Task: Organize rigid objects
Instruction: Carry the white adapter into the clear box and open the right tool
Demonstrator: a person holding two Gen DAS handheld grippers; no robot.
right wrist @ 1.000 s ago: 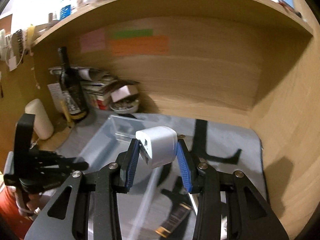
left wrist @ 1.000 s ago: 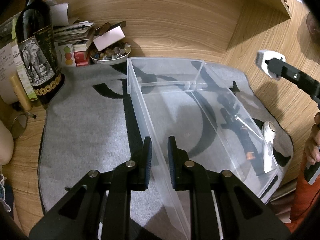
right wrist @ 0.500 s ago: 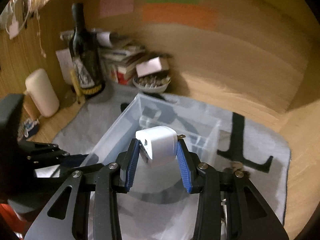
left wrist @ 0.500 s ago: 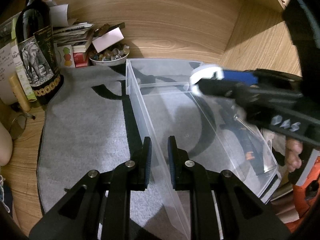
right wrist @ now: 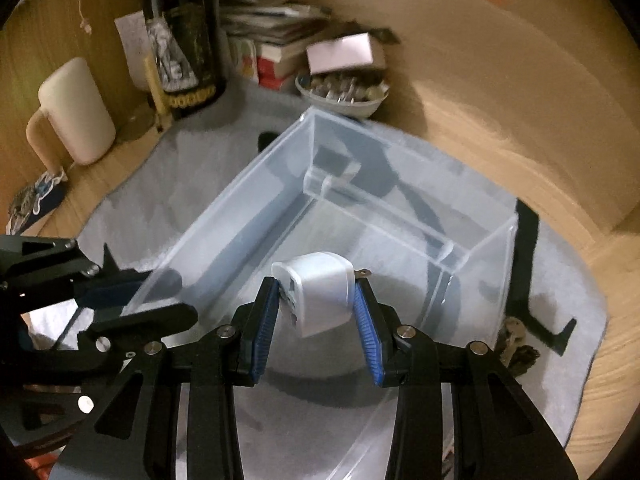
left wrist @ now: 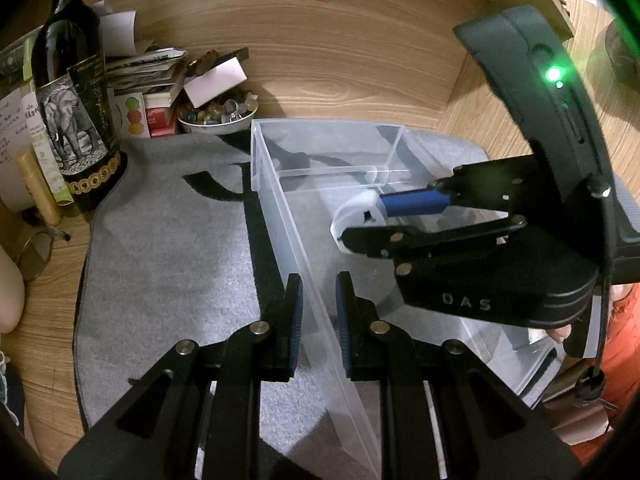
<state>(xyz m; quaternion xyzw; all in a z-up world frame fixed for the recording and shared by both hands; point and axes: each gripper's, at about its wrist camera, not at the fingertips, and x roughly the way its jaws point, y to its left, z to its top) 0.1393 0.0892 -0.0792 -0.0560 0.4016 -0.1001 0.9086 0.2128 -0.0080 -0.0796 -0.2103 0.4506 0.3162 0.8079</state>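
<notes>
A clear plastic bin [left wrist: 280, 208] with an inner divider stands on a grey mat; it also shows in the right wrist view [right wrist: 248, 216]. My left gripper [left wrist: 319, 300] is shut on the bin's near left wall. My right gripper [right wrist: 316, 312] is shut on a white USB charger plug [right wrist: 316, 292] and holds it inside the bin's large compartment, above the floor. In the left wrist view the right gripper [left wrist: 360, 220] reaches in from the right with the white plug [left wrist: 352, 210] at its tips.
A dark wine bottle [left wrist: 76, 112], stacked books [left wrist: 152, 80] and a bowl of small items [left wrist: 218, 114] stand at the back left. A cream mug [right wrist: 76, 112] stands left. Wooden walls enclose the back and right. A small dark object [right wrist: 516, 344] lies right of the bin.
My right gripper has moved down and left into the bin with the plug, from above the right side. My left gripper has kept its hold on the bin wall.
</notes>
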